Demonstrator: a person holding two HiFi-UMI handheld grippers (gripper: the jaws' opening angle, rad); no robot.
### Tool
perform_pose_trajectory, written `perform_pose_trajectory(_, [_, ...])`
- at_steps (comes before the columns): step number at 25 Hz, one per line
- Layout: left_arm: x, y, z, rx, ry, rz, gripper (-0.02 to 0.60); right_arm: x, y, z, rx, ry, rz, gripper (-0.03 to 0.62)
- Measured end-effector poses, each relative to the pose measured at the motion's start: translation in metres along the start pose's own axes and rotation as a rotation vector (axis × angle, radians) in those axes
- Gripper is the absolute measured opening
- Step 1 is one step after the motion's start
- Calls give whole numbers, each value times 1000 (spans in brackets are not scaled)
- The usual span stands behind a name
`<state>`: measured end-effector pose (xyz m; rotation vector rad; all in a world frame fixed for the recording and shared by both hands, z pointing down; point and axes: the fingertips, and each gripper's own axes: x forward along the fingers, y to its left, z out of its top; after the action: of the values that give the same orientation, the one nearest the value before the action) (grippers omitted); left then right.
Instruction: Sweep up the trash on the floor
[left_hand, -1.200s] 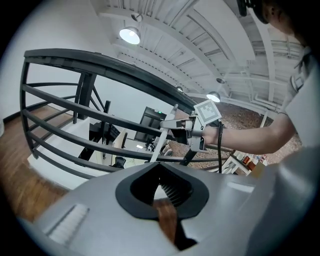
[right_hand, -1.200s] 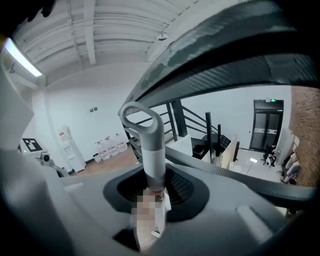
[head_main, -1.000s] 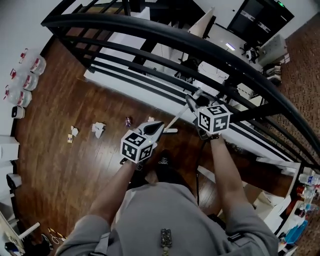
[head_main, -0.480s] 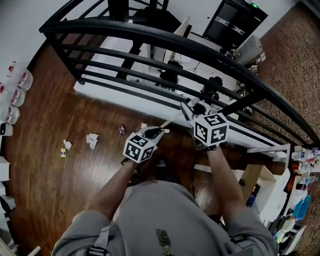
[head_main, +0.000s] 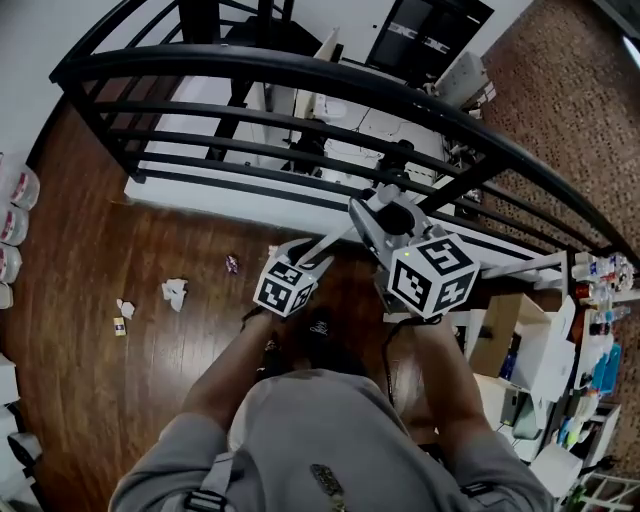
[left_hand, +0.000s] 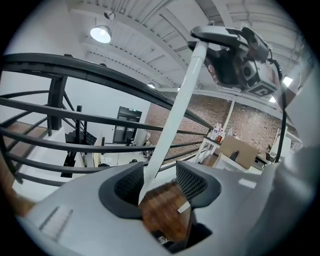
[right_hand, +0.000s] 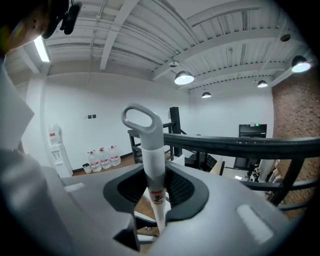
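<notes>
A white broom handle (head_main: 335, 236) slants up from my left gripper (head_main: 312, 252) to my right gripper (head_main: 385, 206). The right gripper (right_hand: 156, 187) is shut on the handle's (right_hand: 152, 155) grey upper section, below its hanging loop. The left gripper (left_hand: 159, 182) has just been opening. Its jaws stand wide, with the handle (left_hand: 175, 110) running loosely between them and leaning on the left jaw. The trash lies on the wooden floor to the left: crumpled paper (head_main: 174, 292), smaller scraps (head_main: 125, 308) and a purple bit (head_main: 232, 264). The broom's head is hidden.
A black metal railing (head_main: 300, 70) curves across just ahead of the grippers, with a lower level behind it. Water bottles (head_main: 10, 225) stand along the left wall. A cardboard box (head_main: 495, 335) and shelves with bottles (head_main: 600, 290) are on the right.
My right gripper has risen with the handle's top and looms larger in the head view. The left gripper has stayed low on the handle. The trash has slid left in the picture.
</notes>
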<state>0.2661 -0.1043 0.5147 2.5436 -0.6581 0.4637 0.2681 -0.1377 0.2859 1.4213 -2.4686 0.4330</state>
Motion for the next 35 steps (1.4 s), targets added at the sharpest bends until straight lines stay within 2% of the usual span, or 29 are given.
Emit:
perform_pose_trajectory(3, [11,-8,2,13,-8,1,178,-13,2,3,19,-16,8,98])
perform_pose_trajectory(4, [15,-11,2,30,-3,5,111,-18,-2,2,26,-20,6,97])
perform_pose_trajectory(7, [29,-29,-3,89,42,-22,121,-37,-23,-7,61,-28,2,98])
perform_pose_trajectory(11, [57,-51,-13,126,107,-109,121,-60,-54,-25,110,-49,-5,98])
perform_pose_trajectory(15, [96,-66,-32,157,192,-204,126,-77,-90,-58,165,-15,-36,98])
perform_pose_trajectory(22, [172,-74,-50,243,272,-352,135,-98,-155,-106,271,-28,-177,100])
perform_pose_trajectory(25, [203,-64,-53,277,283,-408,138,-91,-176,-122,287,-37,-234,101])
perform_pose_trajectory(30, [238,-31,-65,283,278,-473,146,-60,-194,-149,308,-37,-319,101])
perform_pose_trajectory(35, [234,13,-88,282,279,-494,147,-13,-176,-171,333,3,-365,101])
